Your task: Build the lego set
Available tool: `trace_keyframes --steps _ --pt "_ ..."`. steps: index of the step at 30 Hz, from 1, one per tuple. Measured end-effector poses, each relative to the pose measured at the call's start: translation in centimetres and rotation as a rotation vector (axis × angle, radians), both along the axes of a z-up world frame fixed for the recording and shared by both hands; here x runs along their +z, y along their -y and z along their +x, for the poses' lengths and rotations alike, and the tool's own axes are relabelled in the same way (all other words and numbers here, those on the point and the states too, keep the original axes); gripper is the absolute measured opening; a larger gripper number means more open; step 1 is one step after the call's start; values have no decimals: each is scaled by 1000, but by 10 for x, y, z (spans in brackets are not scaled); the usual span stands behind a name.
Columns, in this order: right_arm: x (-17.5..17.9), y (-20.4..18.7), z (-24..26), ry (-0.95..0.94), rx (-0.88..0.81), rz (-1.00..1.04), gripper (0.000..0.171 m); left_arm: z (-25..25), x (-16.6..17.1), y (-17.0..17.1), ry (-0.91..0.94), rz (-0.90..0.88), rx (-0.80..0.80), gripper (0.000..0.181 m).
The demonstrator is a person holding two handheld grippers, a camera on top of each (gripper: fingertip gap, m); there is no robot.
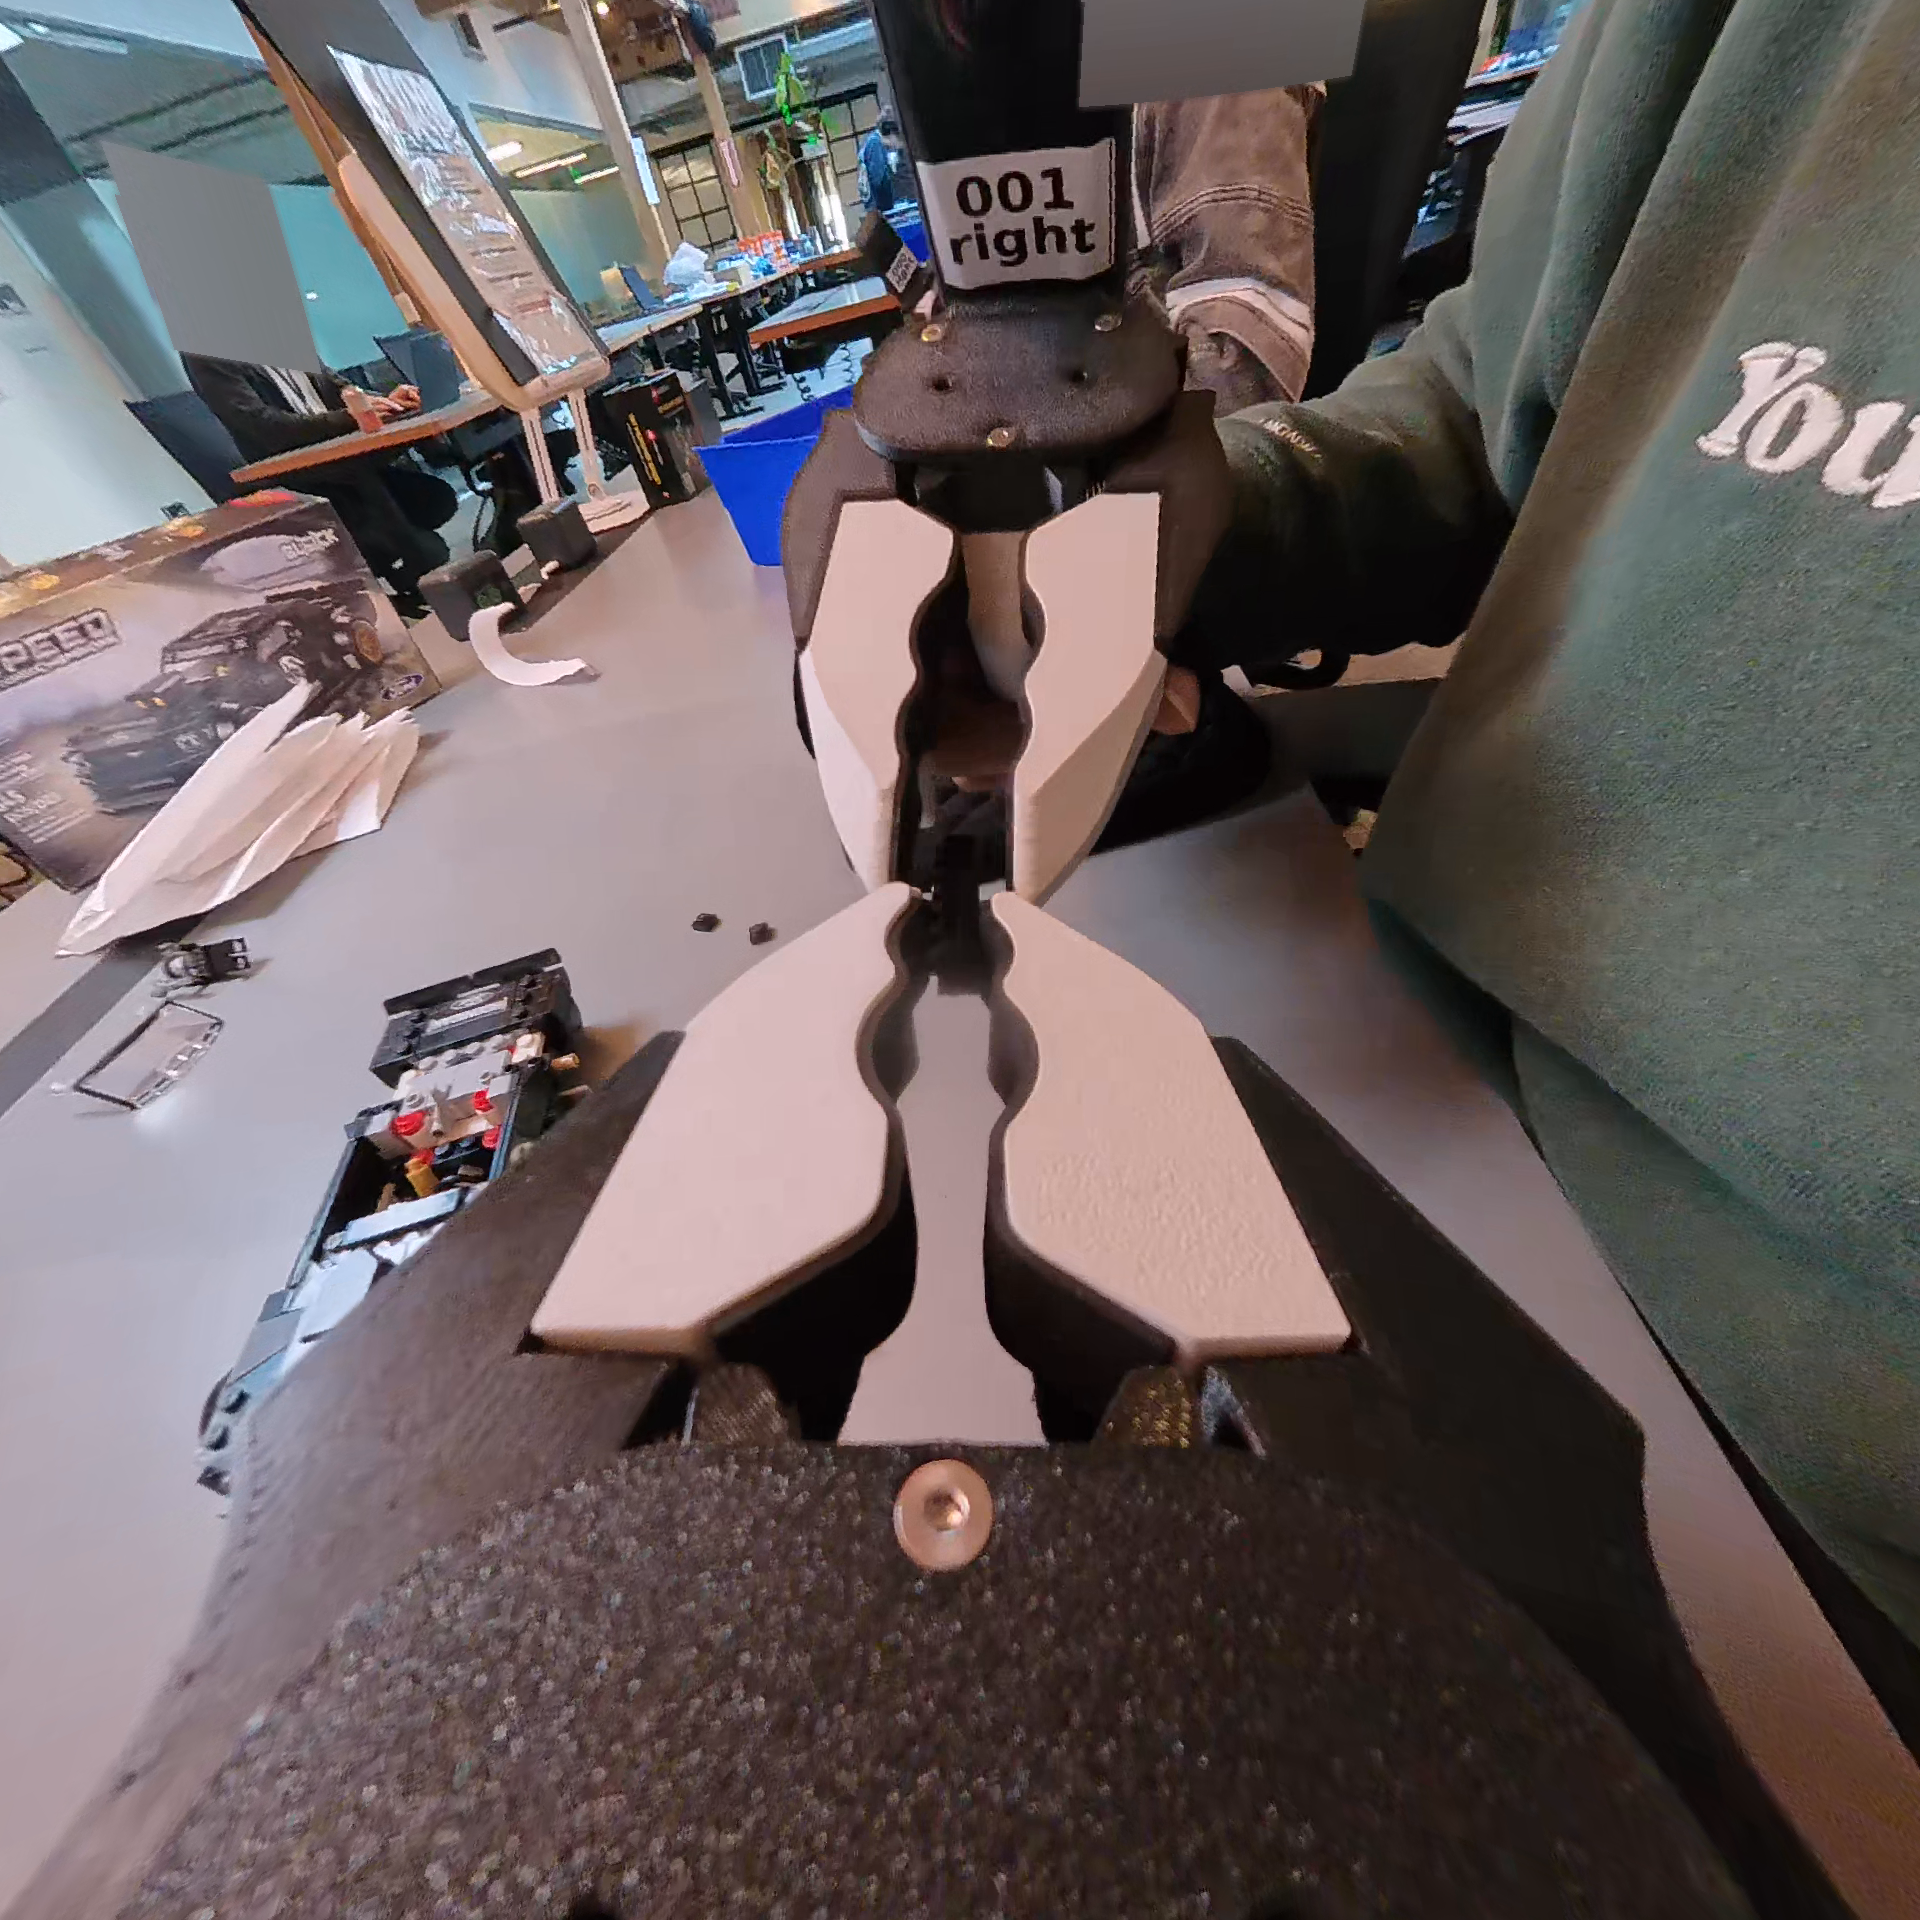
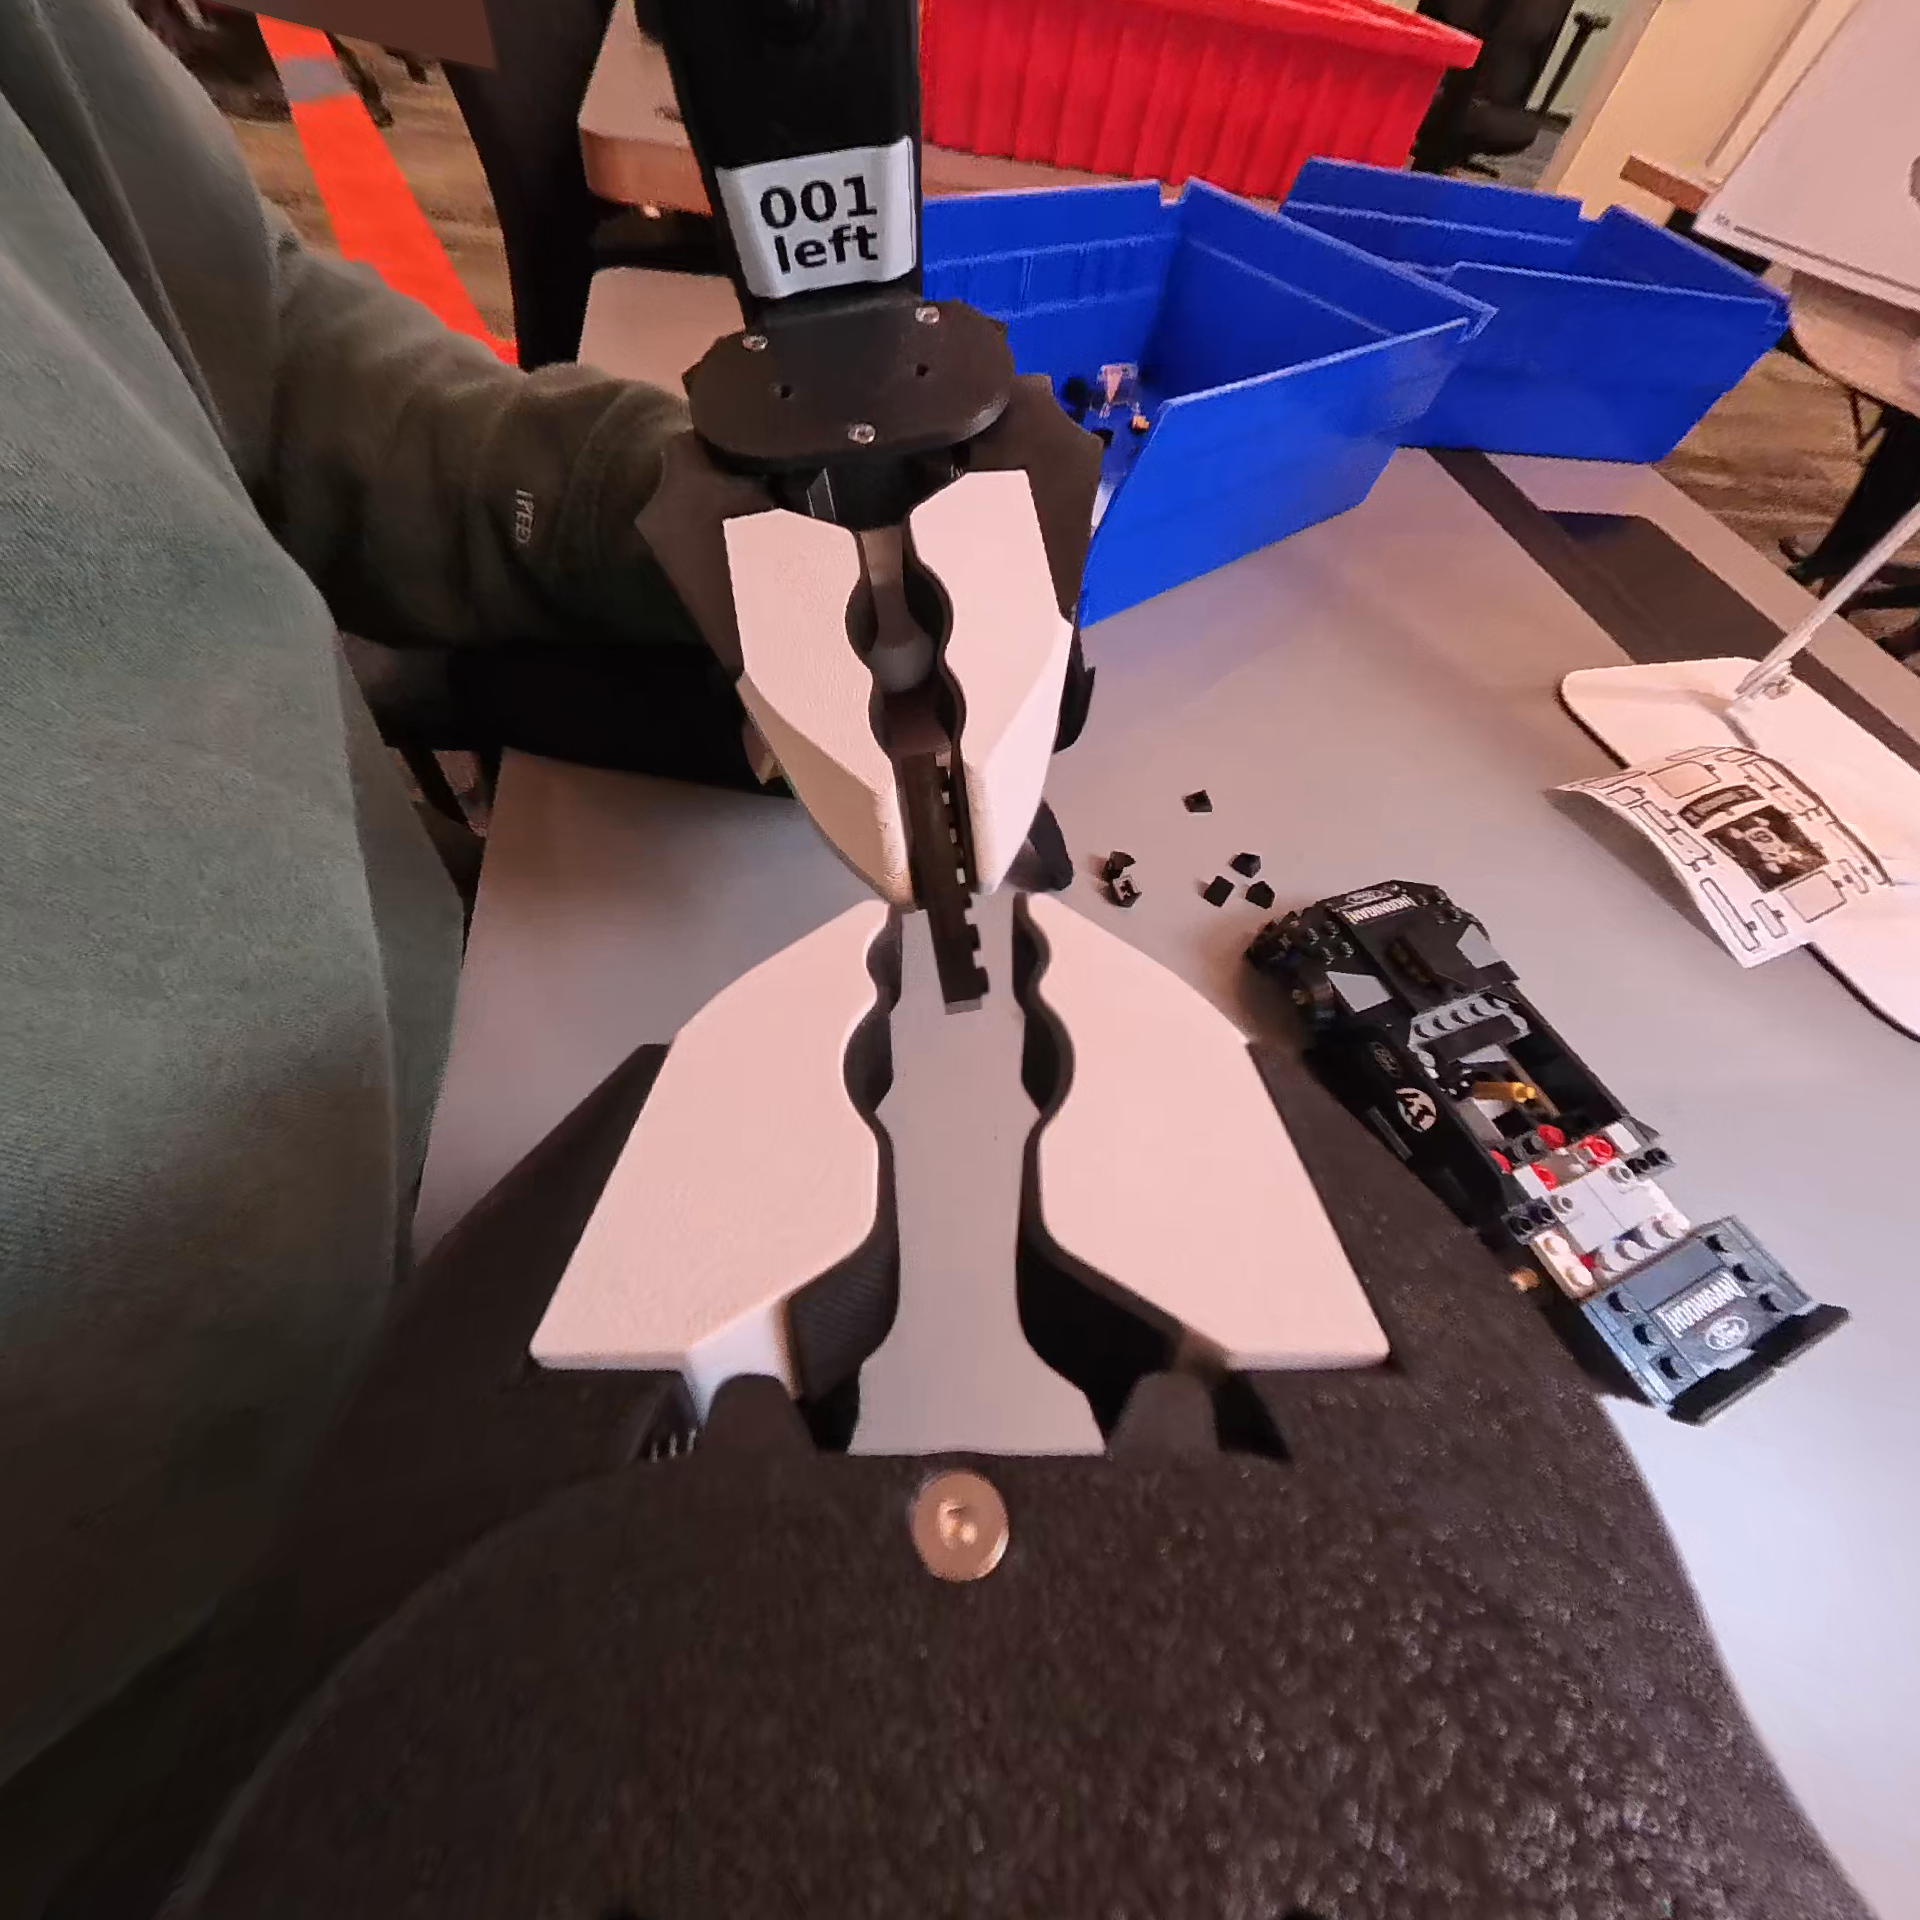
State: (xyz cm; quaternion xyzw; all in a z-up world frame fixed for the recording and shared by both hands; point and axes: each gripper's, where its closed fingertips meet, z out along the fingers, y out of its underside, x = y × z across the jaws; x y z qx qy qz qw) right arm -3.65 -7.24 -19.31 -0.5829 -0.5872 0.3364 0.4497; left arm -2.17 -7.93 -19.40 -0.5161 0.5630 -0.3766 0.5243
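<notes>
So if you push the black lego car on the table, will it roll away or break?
The lego car probably won't roll: no wheels show on it, so it would likely just slide on the smooth grey table. It may be fragile too, since its middle is open, with small red and white pieces exposed. Those could pop loose if shoved hard.

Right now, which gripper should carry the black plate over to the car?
The left gripper, probably: its jaws already clamp the black plate, while the right gripper has its jaws open around its free end.
</notes>
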Motion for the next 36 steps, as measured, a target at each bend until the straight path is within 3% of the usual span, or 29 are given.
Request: trace_keyframes --steps 3,11,14,22,31,33,36 --pt "0 1 0 -7 5 22 10 1 0 0 -1 -11 -2 9" --pt "-1 1 2 -10 10 -22 8 -1 9 -1 65 -111 -16 19" --pt "1 1 2 -1 9 9 8 -2 6 -1 41 -81 -17 11" --pt "4 2 2 25 -15 264 9 -3 8 3 21 2 -24 11" --pt "-2 -18 15 186 -91 868 8 0 0 -9 26 -332 -1 22" --pt "0 -18 15 195 -85 932 8 0 -1 -15 36 -389 22 11" --pt "0 -19 15 185 -98 955 9 -1 -1 -15 23 -387 28 10"
